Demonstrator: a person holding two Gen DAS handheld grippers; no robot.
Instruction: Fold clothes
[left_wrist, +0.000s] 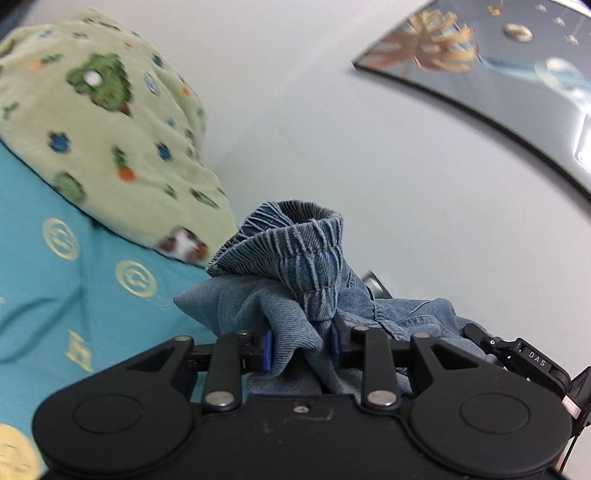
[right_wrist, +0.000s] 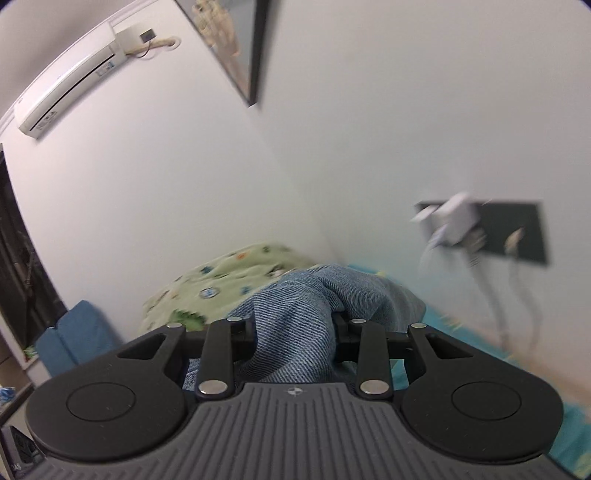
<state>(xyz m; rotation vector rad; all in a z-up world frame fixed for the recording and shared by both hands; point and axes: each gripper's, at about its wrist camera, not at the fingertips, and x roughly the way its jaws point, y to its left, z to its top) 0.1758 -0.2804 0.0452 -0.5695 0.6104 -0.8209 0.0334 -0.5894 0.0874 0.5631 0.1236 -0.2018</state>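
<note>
The denim garment (left_wrist: 295, 251) is bunched and lifted off the bed, gripped at two places. In the left wrist view its gathered, ribbed elastic band curls over at the top, and a wad of paler denim falls down between the blue pads (left_wrist: 268, 350) of the left gripper (left_wrist: 301, 349), which is clamped on the cloth with the fabric filling the narrow gap. More denim trails to the right of that gripper, toward a black device at the frame edge that looks like the other gripper, though it is too cut off to be sure.

In the right wrist view the same denim (right_wrist: 295, 314) heaps up between the fingers of the right gripper (right_wrist: 293, 328) and hides their tips; the jaws stand close together, pinching the fold.

Behind the garment lies a pale green fleece blanket (left_wrist: 99, 122) printed with green, blue and orange shapes, piled on a turquoise bedsheet (left_wrist: 55, 295) with gold round emblems. The blanket also shows beyond the denim in the right view (right_wrist: 221, 280).

The white wall (left_wrist: 314, 110) carries a dark-framed picture (left_wrist: 498, 66). The right view adds a white air conditioner (right_wrist: 70, 77) high up, a dark wall panel (right_wrist: 517, 232) with a blurred white plug and cables, and a blue cushion (right_wrist: 77, 339) low on the left.
</note>
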